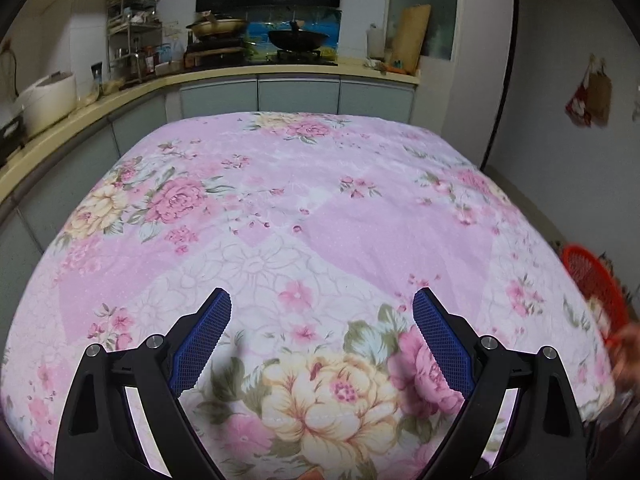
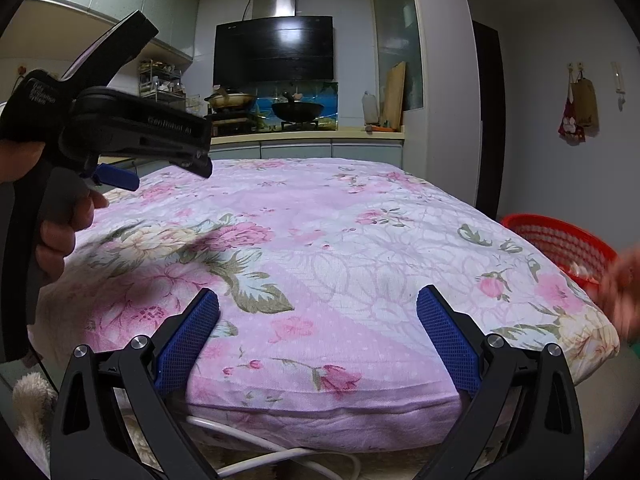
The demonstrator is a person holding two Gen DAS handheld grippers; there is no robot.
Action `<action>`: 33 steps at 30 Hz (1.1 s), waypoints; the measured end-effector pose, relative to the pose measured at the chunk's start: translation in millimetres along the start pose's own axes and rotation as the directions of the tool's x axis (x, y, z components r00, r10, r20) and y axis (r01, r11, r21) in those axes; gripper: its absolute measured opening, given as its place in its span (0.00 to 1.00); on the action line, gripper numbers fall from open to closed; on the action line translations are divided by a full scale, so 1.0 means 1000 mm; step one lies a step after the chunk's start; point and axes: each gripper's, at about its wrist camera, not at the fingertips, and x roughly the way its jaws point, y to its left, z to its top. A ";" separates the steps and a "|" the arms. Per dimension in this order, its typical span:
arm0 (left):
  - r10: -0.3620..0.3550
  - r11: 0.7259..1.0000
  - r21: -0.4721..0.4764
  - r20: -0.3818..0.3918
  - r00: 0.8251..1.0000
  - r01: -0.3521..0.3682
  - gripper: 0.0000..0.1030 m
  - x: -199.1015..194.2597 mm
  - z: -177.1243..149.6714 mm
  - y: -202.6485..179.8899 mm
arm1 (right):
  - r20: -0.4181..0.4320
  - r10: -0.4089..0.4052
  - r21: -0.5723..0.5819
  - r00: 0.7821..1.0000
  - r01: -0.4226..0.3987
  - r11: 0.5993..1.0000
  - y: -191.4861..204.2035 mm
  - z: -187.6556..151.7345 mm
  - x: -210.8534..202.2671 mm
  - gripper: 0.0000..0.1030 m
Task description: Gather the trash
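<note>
A table under a pink floral cloth (image 1: 320, 208) fills both views, and no loose trash shows on it. My left gripper (image 1: 322, 300) hovers open over the near part of the cloth, with nothing between its blue pads. My right gripper (image 2: 318, 296) is open too, low at the table's near edge (image 2: 320, 404). In the right wrist view a hand (image 2: 60, 236) holds the left gripper's body (image 2: 120, 128) at the upper left. A red mesh basket (image 2: 560, 240) sits off the table's right side, with something pale inside; it also shows in the left wrist view (image 1: 592, 280).
A blurred hand (image 2: 624, 284) is beside the basket at the right edge. A white cable (image 2: 280, 452) loops under the table's near edge. Behind the table runs a kitchen counter (image 1: 280, 70) with a wok (image 1: 298, 40) and pans.
</note>
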 end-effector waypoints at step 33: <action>-0.013 0.999 0.033 -0.124 0.992 0.018 0.87 0.037 -0.012 -0.006 | 0.002 -0.001 0.000 1.000 0.001 1.000 -0.003 0.001 0.004 0.93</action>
